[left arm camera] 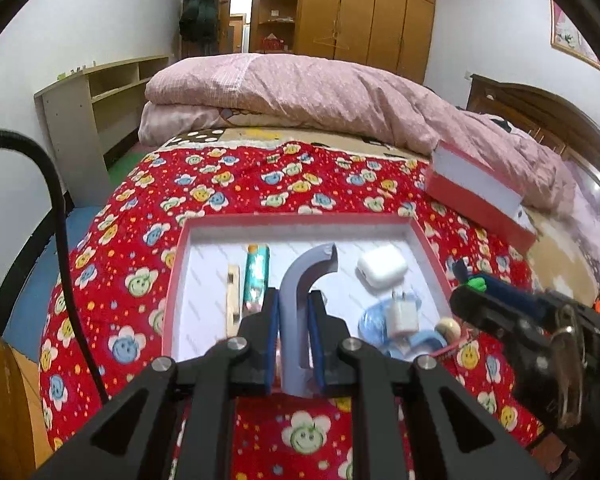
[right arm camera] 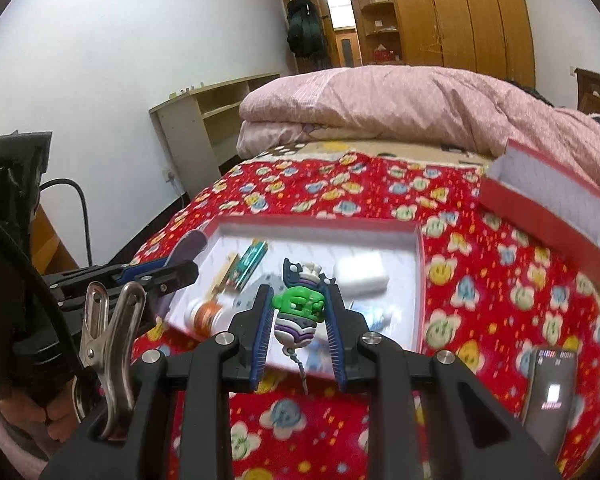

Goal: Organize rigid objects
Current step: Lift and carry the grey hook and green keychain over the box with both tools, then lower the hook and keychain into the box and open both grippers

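My left gripper (left arm camera: 294, 297) is shut on a grey curved plastic piece (left arm camera: 306, 270), held above the near side of a red-rimmed white box (left arm camera: 300, 221) on the bed. In the box lie a teal tube (left arm camera: 256, 276), a wooden stick (left arm camera: 233, 300), a white earbud case (left arm camera: 382, 270) and a white charger plug (left arm camera: 402, 312). My right gripper (right arm camera: 299, 292) is shut on a green-faced toy figure (right arm camera: 300, 306) with a purple and white body, over the same box (right arm camera: 320, 224). The left gripper (right arm camera: 180, 274) shows at the left of the right wrist view.
A second red and white box (left arm camera: 480, 192) lies tilted at the right by the folded pink quilt (left arm camera: 300, 88). A dark phone (right arm camera: 550, 392) rests on the red flowered bedspread (right arm camera: 480, 280) near right. A black cable (left arm camera: 60, 220) hangs at the left.
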Action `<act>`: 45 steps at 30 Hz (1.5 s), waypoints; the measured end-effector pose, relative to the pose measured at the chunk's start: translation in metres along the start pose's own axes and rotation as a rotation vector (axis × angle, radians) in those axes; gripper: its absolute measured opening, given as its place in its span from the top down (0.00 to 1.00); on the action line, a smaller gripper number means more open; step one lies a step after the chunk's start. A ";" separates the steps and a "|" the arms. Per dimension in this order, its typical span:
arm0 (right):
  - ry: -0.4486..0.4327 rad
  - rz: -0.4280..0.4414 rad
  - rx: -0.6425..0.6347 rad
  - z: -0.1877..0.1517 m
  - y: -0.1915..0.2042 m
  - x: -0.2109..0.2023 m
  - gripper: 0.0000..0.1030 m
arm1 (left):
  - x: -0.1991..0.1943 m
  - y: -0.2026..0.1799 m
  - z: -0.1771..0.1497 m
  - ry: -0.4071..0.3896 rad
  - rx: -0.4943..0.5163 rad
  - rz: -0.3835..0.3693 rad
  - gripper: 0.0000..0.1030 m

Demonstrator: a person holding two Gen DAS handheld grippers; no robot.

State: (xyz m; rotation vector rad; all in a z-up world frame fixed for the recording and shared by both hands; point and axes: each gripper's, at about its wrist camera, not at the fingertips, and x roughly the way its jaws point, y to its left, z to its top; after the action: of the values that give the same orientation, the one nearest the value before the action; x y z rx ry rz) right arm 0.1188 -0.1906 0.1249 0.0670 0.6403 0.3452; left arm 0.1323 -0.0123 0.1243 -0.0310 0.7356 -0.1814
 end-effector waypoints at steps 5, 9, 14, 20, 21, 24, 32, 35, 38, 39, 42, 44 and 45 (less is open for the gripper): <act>-0.019 -0.025 -0.013 0.019 -0.004 0.010 0.74 | 0.014 0.002 0.010 0.008 -0.001 -0.003 0.86; -0.013 -0.046 -0.015 0.024 -0.008 0.023 0.74 | 0.027 0.003 0.013 0.023 -0.007 -0.010 0.86; 0.013 -0.078 -0.017 0.021 -0.018 0.044 0.75 | 0.047 0.003 0.015 0.046 -0.012 -0.016 0.86; 0.047 -0.102 0.001 0.015 -0.030 0.066 0.75 | 0.070 0.003 0.012 0.081 -0.017 -0.015 0.86; 0.051 -0.107 0.001 0.015 -0.032 0.069 0.75 | 0.073 0.004 0.012 0.085 -0.017 -0.015 0.86; 0.062 -0.116 0.002 0.013 -0.035 0.076 0.75 | 0.082 0.005 0.011 0.098 -0.021 -0.012 0.86; 0.088 -0.127 0.013 0.008 -0.041 0.091 0.74 | 0.096 0.007 0.011 0.120 -0.030 -0.004 0.85; 0.095 -0.130 0.018 0.007 -0.043 0.094 0.74 | 0.100 0.008 0.011 0.123 -0.029 0.002 0.85; 0.098 -0.121 0.030 0.006 -0.045 0.096 0.73 | 0.100 0.008 0.011 0.120 -0.025 0.013 0.74; 0.098 -0.119 0.033 0.006 -0.044 0.095 0.70 | 0.099 0.008 0.011 0.119 -0.025 0.015 0.62; 0.087 -0.115 0.037 0.006 -0.044 0.094 0.61 | 0.097 0.009 0.012 0.110 -0.027 0.026 0.49; 0.083 -0.113 0.038 0.006 -0.043 0.092 0.58 | 0.096 0.009 0.012 0.112 -0.030 0.031 0.47; 0.082 -0.112 0.038 0.006 -0.042 0.091 0.57 | 0.095 0.009 0.012 0.113 -0.033 0.034 0.46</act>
State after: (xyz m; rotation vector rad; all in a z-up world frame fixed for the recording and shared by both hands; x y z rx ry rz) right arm 0.2031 -0.1995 0.0702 0.0531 0.7289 0.2287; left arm 0.2110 -0.0201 0.0689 -0.0398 0.8516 -0.1398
